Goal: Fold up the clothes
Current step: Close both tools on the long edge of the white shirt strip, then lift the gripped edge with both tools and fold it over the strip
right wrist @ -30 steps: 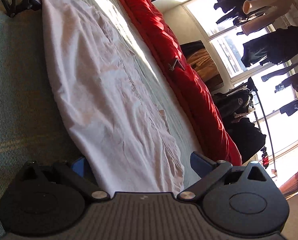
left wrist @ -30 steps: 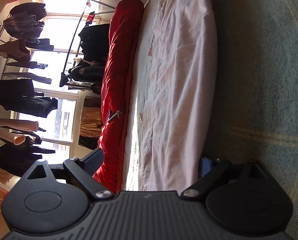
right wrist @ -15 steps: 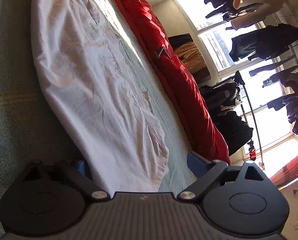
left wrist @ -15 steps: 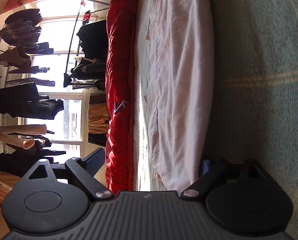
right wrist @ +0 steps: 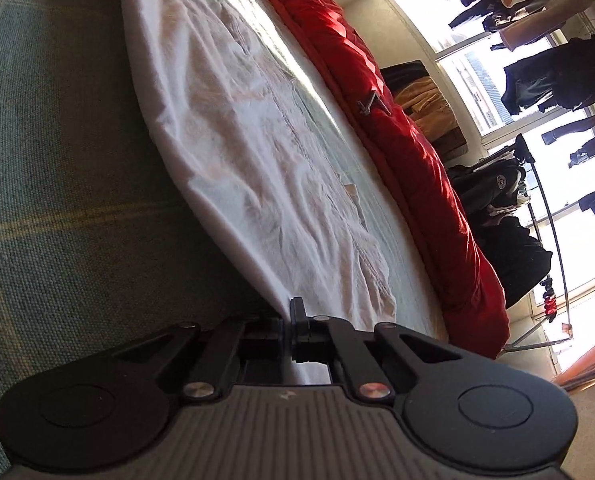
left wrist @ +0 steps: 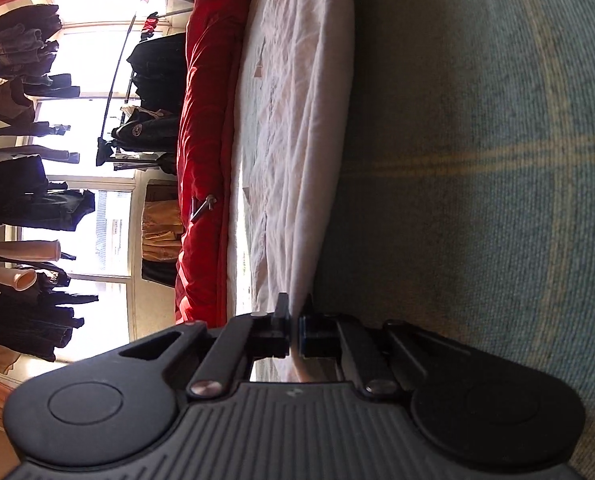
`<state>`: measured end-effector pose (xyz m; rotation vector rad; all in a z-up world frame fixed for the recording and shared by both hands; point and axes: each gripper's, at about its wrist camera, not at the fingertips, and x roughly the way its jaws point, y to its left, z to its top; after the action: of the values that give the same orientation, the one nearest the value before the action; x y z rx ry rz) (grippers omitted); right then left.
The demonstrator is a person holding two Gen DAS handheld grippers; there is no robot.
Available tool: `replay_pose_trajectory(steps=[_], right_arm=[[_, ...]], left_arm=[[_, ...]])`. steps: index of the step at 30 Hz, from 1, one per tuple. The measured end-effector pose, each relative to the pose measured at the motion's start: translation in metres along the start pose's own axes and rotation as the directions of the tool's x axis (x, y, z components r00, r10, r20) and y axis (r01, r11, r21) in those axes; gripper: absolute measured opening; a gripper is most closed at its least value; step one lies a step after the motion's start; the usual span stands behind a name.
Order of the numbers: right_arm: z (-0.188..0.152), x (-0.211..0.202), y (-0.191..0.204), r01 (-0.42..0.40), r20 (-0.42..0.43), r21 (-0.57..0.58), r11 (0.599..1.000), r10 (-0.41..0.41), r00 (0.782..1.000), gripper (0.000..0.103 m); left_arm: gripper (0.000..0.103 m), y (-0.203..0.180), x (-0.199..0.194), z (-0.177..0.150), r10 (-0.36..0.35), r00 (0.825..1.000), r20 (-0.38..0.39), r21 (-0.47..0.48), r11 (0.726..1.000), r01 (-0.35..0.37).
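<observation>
Lying flat on the green plaid bed cover (left wrist: pixel 477 160), the white garment (left wrist: pixel 297 120) has its near edge pinched by the left gripper (left wrist: pixel 294 320) and right gripper (right wrist: pixel 287 320), both clamped tight; red quilt (right wrist: pixel 417 160) alongside.

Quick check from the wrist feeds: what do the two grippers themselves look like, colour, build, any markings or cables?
Both match. The left gripper and right gripper are matt black plastic: a ribbed housing bearing a tiny pale mark, a round disc hub on each side, slotted linkage arms with silver pivot screws, and flat blocky fingers. The left's pads show a blue edge. No cables, hands or sleeves are in view.
</observation>
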<state>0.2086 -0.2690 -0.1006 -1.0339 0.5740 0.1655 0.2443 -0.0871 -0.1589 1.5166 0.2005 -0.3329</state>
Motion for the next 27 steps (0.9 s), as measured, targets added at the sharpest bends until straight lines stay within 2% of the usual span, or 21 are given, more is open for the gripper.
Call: replay_pose_trajectory(steps=[8,18,27], right_arm=[[0.007,-0.025,-0.023,0.011,0.02,0.034,0.999,-0.011,1.0,0.002],[0.003,-0.092,-0.013,-0.061,0.029,0.021,0.998,0.06,0.998,0.002],[-0.007,-0.17,0.009,-0.156,0.016,0.013,0.988,0.156,0.988,0.002]], left_arm=[[0.001,0.025,-0.016,-0.002,0.036,0.999,0.02,-0.046,0.998,-0.035],[0.001,0.036,-0.071,-0.015,0.005,1.0,0.031,-0.064,0.998,-0.003],[0.001,0.027,-0.138,-0.029,-0.038,0.998,0.048,-0.068,0.997,0.041]])
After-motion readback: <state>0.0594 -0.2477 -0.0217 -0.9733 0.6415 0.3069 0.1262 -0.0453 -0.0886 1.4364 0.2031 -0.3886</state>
